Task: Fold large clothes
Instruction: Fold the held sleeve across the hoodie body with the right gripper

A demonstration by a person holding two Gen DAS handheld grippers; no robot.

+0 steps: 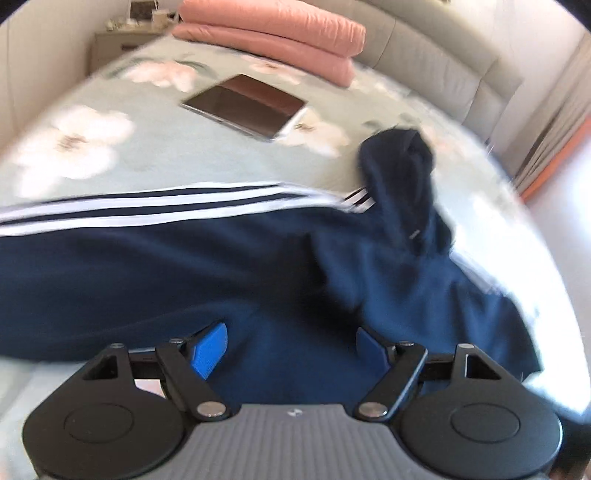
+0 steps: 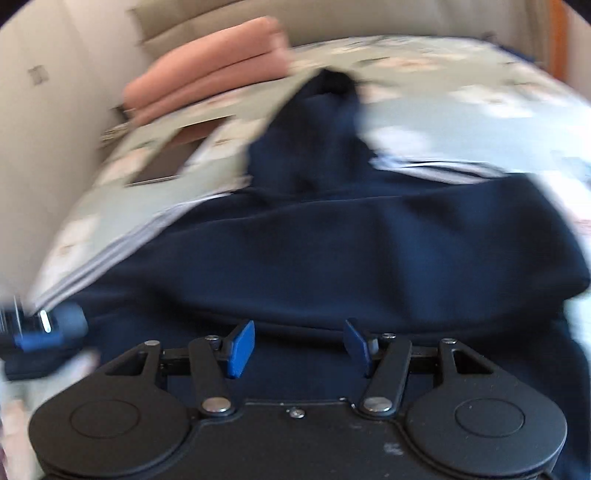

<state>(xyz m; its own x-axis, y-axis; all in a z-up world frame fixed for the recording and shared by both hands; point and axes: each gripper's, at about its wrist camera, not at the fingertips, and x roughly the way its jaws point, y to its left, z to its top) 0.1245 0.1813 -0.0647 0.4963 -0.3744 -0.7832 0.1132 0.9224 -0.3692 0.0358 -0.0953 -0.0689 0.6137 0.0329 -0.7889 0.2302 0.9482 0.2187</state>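
Observation:
A large navy garment (image 1: 184, 266) with white side stripes (image 1: 166, 206) lies spread across the bed, and one dark end (image 1: 402, 162) is bunched up toward the headboard. My left gripper (image 1: 291, 349) hovers over its near part. It is open, with its blue pads (image 1: 210, 350) wide apart and only cloth below them. In the right wrist view the same garment (image 2: 332, 251) fills the middle. My right gripper (image 2: 299, 347) stands open above it, and nothing is pinched between its blue pads (image 2: 242, 347). Both views are blurred.
The bed has a pale green floral cover (image 1: 110, 147). On it lie a dark tablet (image 1: 247, 105) and a folded pink quilt (image 1: 280, 33) by the beige padded headboard (image 1: 443, 55). A nightstand (image 1: 114, 44) stands at the far left. A blurred black and blue device (image 2: 40, 336) shows at the left edge.

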